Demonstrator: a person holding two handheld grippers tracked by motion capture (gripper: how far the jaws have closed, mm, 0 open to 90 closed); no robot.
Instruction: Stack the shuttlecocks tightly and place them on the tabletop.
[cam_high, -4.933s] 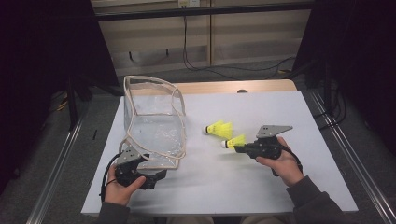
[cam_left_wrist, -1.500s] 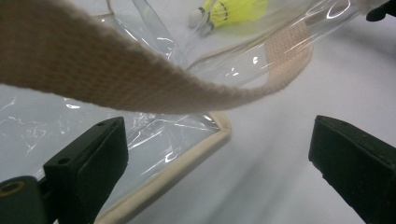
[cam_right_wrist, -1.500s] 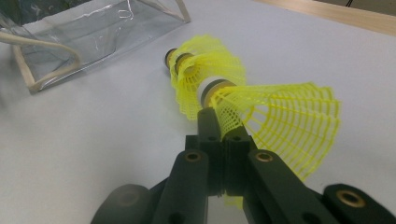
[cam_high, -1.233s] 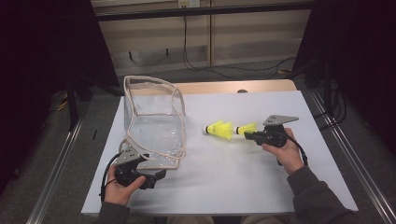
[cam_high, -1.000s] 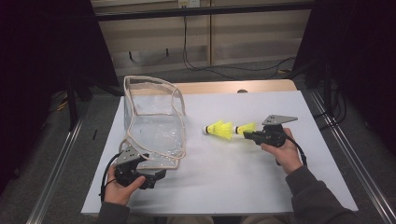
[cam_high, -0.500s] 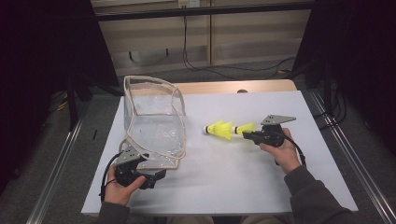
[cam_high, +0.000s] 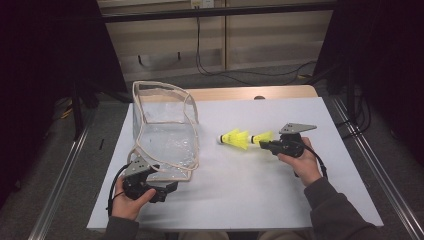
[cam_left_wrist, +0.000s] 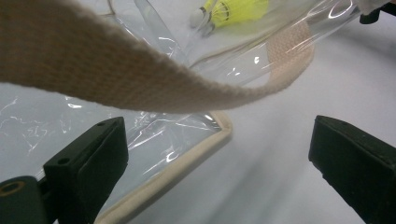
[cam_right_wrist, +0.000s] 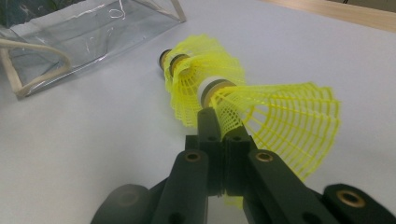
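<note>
Jaws of my right gripper (cam_right_wrist: 223, 140) are pinched nearly together on the skirt of a yellow shuttlecock (cam_right_wrist: 275, 121), low and centre in the right gripper view. Its cork end noses into a second shuttlecock (cam_right_wrist: 196, 77) lying just ahead on the white table (cam_right_wrist: 84, 140); whether the two are nested or merely touching I can't quite tell. In the high view that pair sits right of centre, my right hand (cam_high: 300, 162) just behind it. My left gripper (cam_left_wrist: 219, 158) stands wide open with nothing clamped, a tan strap (cam_left_wrist: 116, 70) arching above the jaws and the clear bag (cam_high: 165, 135) at left of centre, its near edge by my left hand (cam_high: 131, 197).
</note>
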